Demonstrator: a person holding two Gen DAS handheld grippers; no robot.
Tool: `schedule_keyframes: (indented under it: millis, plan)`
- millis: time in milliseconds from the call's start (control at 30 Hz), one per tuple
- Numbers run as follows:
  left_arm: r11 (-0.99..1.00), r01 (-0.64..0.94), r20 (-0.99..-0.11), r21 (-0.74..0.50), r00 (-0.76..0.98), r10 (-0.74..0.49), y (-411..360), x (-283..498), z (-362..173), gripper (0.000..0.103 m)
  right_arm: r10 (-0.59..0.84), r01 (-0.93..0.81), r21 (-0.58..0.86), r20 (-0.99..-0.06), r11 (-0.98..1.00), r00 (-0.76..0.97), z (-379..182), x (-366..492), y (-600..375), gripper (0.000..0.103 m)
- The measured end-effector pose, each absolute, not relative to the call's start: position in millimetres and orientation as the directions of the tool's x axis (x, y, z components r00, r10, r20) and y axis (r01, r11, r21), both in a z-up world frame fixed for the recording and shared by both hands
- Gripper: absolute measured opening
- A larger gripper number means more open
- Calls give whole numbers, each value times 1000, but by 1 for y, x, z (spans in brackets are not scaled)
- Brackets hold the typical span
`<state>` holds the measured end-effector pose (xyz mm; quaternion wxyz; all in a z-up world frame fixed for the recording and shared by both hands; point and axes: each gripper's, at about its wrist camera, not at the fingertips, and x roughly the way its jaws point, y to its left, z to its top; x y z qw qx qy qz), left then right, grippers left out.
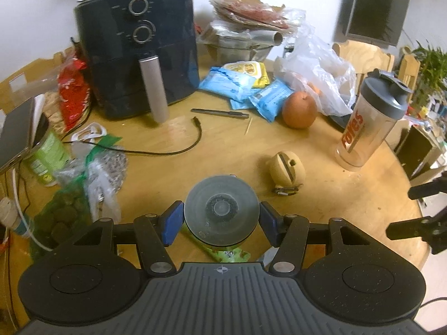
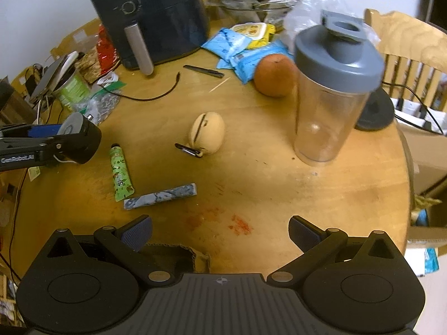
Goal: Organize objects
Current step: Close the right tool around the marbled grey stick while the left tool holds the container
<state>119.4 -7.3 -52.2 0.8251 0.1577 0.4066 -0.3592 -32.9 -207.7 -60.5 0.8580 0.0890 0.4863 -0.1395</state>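
My left gripper (image 1: 221,219) is shut on a black cylindrical container with a grey lid (image 1: 221,209), held above the round wooden table (image 1: 237,145); it also shows in the right wrist view (image 2: 79,136) at the left. My right gripper (image 2: 220,231) is open and empty over the table's near edge. A beige egg-shaped case with a clip (image 2: 207,132) lies mid-table. A green tube (image 2: 120,176) and a grey-blue bar (image 2: 160,196) lie near it. A clear shaker bottle with a grey lid (image 2: 332,89) stands at the right, an orange (image 2: 275,75) behind it.
A black air fryer (image 1: 137,44) stands at the back left. Blue and yellow snack packets (image 1: 243,86), a pen (image 1: 220,113), a cable (image 1: 167,148), plastic bags (image 1: 313,72) and a green can with a phone on it (image 1: 42,156) crowd the back and left. A wooden chair (image 2: 410,53) stands right.
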Motion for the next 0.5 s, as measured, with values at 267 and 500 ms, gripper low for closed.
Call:
schedule_keyframes:
  millis: [267,500]
  plan:
    - [743,668,-776,-45,445,-447,18,113,-41,57,-128,247,-2,-859,969,495,-72,-9,-196,103]
    - [774,630,-779,-63,454,-433,35,105,-38,57,-85,157,-9,-873,988,481,-88,19,-188,102]
